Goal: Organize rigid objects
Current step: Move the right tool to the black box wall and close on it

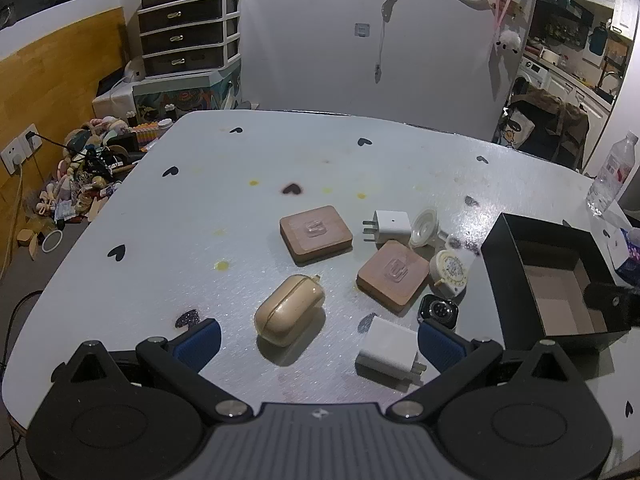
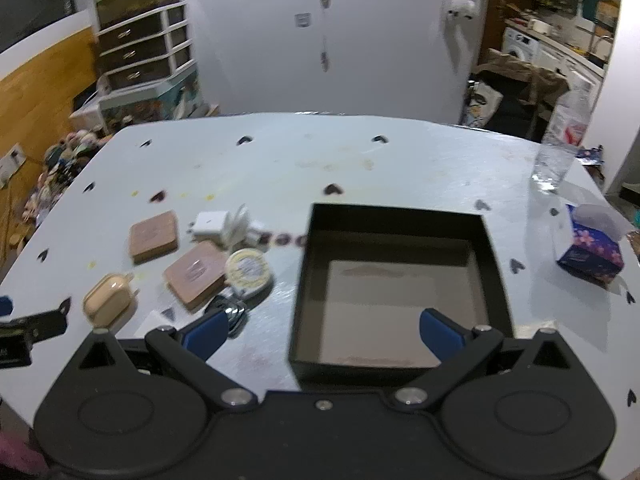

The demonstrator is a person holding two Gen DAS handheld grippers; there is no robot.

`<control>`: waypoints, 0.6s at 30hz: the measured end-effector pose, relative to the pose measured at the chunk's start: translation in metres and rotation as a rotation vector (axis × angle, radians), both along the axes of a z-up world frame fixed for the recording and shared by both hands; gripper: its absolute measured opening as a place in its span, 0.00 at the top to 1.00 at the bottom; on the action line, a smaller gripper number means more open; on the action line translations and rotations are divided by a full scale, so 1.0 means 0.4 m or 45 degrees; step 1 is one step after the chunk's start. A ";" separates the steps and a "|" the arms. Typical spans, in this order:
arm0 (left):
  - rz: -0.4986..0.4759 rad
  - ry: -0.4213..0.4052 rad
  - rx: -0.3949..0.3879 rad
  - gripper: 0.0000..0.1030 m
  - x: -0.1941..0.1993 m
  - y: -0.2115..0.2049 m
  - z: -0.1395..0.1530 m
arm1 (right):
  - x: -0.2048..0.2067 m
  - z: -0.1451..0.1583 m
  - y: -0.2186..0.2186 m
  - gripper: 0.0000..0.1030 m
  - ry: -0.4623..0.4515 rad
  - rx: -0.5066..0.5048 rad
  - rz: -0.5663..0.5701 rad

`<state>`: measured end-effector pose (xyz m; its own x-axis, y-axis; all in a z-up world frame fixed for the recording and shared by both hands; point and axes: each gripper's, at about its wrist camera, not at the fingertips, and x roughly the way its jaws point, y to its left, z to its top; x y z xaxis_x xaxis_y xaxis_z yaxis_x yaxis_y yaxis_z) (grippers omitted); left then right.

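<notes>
Two grippers hang above a white desk (image 1: 240, 168) that has small dark hearts printed on it, and both have their jaws spread wide with nothing between them. The left gripper (image 1: 318, 346) is over the group of small things: a beige earbud case (image 1: 289, 309) lies between its blue fingers, and a white charger (image 1: 387, 351) lies just beside the right finger. Further away there are two square wooden blocks (image 1: 316, 233) (image 1: 393, 273), a second white charger (image 1: 389, 225) with its pins to the left, a translucent round cap (image 1: 425, 227), a round yellow-white reel (image 1: 451, 271) and a smartwatch (image 1: 438, 310), which is partly hidden by the finger. The right gripper (image 2: 320, 334) is over an open black box (image 2: 396, 216), which stands to the right of the group, apart from it. The box is empty; only its brown bottom shows. At the far right edge of the desk a clear water bottle (image 2: 560, 140) stands upright, and near it lies a dark blue flowered carton (image 2: 592, 252).
</notes>
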<state>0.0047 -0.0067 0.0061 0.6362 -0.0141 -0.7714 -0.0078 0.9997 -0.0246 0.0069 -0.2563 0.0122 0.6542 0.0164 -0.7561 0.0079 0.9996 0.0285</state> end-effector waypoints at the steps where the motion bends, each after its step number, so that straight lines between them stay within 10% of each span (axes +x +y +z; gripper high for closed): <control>1: 0.002 0.001 0.000 0.00 0.004 -0.004 -0.001 | 0.003 0.003 -0.012 0.00 -0.005 -0.001 -0.013; 18: 0.009 -0.029 -0.034 0.00 0.050 -0.087 -0.009 | 0.059 0.023 -0.311 0.07 -0.072 -0.024 -0.240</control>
